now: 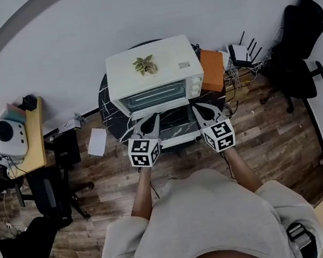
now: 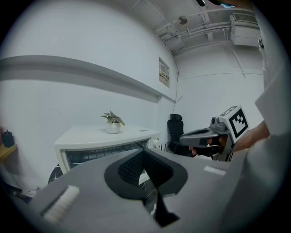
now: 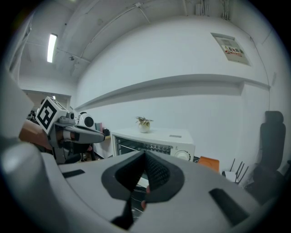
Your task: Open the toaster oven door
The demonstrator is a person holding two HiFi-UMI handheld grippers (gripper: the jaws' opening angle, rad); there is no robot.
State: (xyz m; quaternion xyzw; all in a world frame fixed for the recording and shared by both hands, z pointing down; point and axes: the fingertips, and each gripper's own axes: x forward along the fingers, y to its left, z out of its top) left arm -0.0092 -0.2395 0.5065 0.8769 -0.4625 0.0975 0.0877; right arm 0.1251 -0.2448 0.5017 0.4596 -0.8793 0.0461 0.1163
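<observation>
The white oven (image 1: 152, 72) stands on the round dark worktop (image 1: 107, 111), its front towards the person. A small plant (image 1: 145, 65) sits on its top. The left claw (image 1: 155, 118) and right claw (image 1: 196, 108) hover side by side just before the oven's front, each pressed together and empty. An orange box (image 1: 213, 69) lies just beside the oven.

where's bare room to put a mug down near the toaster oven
Toaster oven top: bare either side of the small plant. Crowded: table right of it, with orange box and cables; in front, the left hand-held gripper and right hand-held gripper.
</observation>
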